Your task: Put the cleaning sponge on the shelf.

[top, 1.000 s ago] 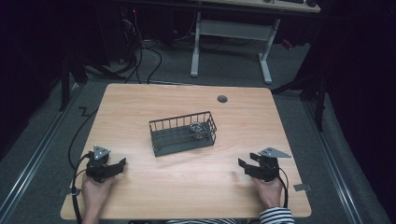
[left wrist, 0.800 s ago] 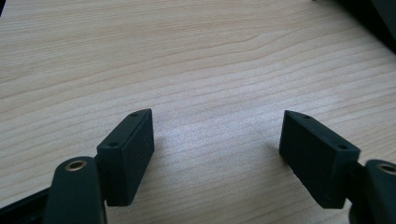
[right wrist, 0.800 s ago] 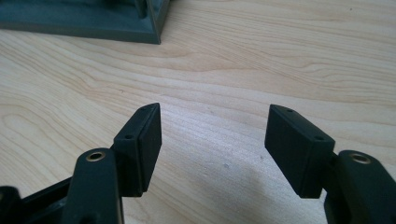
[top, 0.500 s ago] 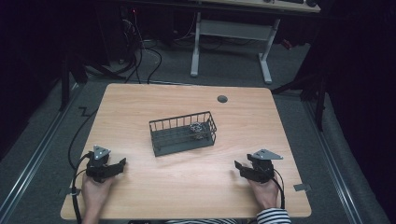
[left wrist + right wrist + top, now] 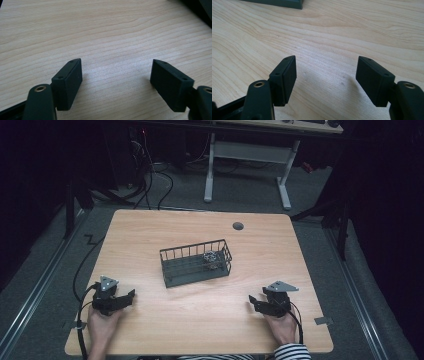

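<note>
A dark wire basket (image 5: 186,268) stands at the middle of the wooden table (image 5: 165,227), with a small crumpled metallic object (image 5: 214,258) in its right end. My left gripper (image 5: 131,296) rests near the front left corner, pointing right, open over bare wood (image 5: 116,75). My right gripper (image 5: 253,301) lies near the front right corner and points left. Its jaws have just been opening and hold nothing (image 5: 325,72). A corner of the basket's base (image 5: 279,3) lies beyond them.
A round grommet hole (image 5: 238,226) sits near the table's far edge. Black cables (image 5: 82,270) trail off the left side onto the floor. A white desk frame (image 5: 250,155) stands behind the table. Bare wood lies between the grippers and the basket.
The right gripper has shifted a little to the left along the table's front. The left gripper and the basket have stayed put.
</note>
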